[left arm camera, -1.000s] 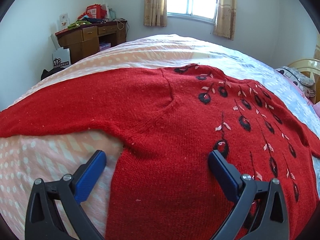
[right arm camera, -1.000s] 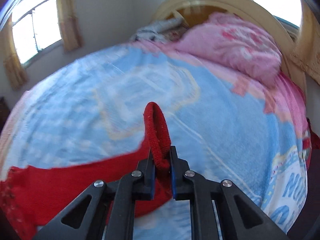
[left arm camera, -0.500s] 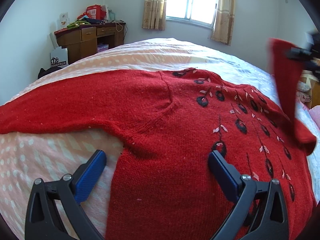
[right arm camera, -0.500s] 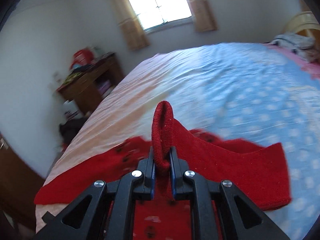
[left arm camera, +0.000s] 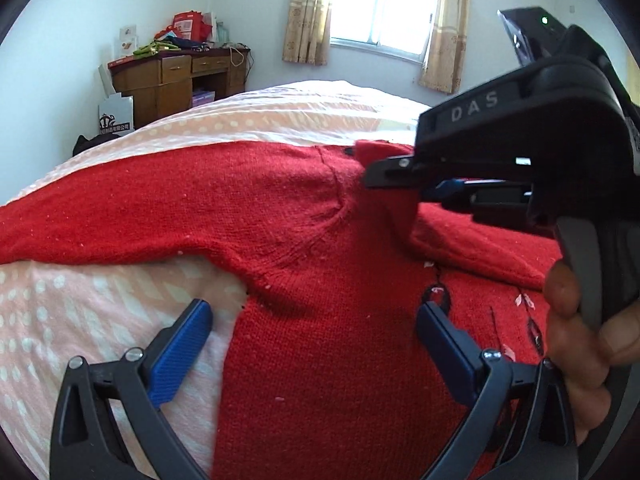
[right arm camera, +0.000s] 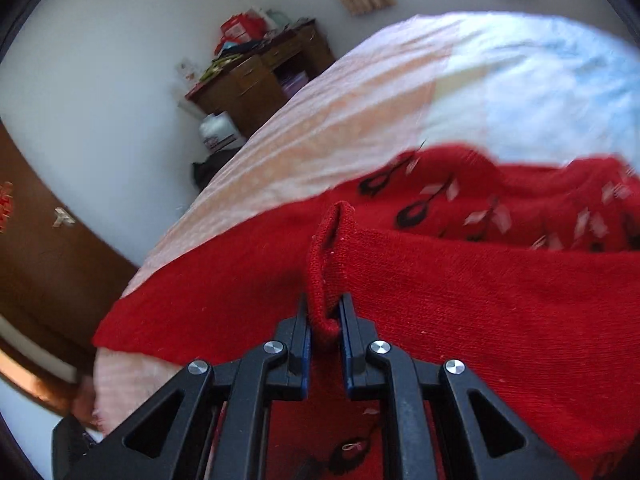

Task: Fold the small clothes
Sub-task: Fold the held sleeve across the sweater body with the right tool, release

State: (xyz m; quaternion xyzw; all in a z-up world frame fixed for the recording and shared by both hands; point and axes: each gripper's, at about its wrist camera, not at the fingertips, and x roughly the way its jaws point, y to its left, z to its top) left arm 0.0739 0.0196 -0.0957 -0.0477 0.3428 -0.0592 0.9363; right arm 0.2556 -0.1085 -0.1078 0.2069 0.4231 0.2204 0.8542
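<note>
A red knitted sweater (left arm camera: pixel 320 340) with black and pink flower marks lies spread on the bed (left arm camera: pixel 100 312). My left gripper (left arm camera: pixel 312 344) stands open just above its lower body, blue pads (left arm camera: pixel 180 344) apart with nothing pinched. My right gripper (right arm camera: pixel 325 320) is shut on the cuff of the sweater's sleeve (right arm camera: pixel 330 264), and in the left wrist view the right gripper (left arm camera: pixel 372 178) hangs over the chest with the sleeve (left arm camera: pixel 480 244) drawn across the body. The other sleeve (left arm camera: pixel 120 208) lies stretched out to the left.
The bed has a peach dotted cover (right arm camera: pixel 320 128) and a pale blue part (right arm camera: pixel 540 92). A wooden desk (left arm camera: pixel 172 80) piled with items stands by the far wall, a paper bag (left arm camera: pixel 116 114) beside it. A curtained window (left arm camera: pixel 380 8) is behind. A hand (left arm camera: pixel 576 340) holds the right gripper.
My right gripper has swung from the bed's right side across the sweater's chest, dragging the sleeve over the body. The left gripper stayed in place and open.
</note>
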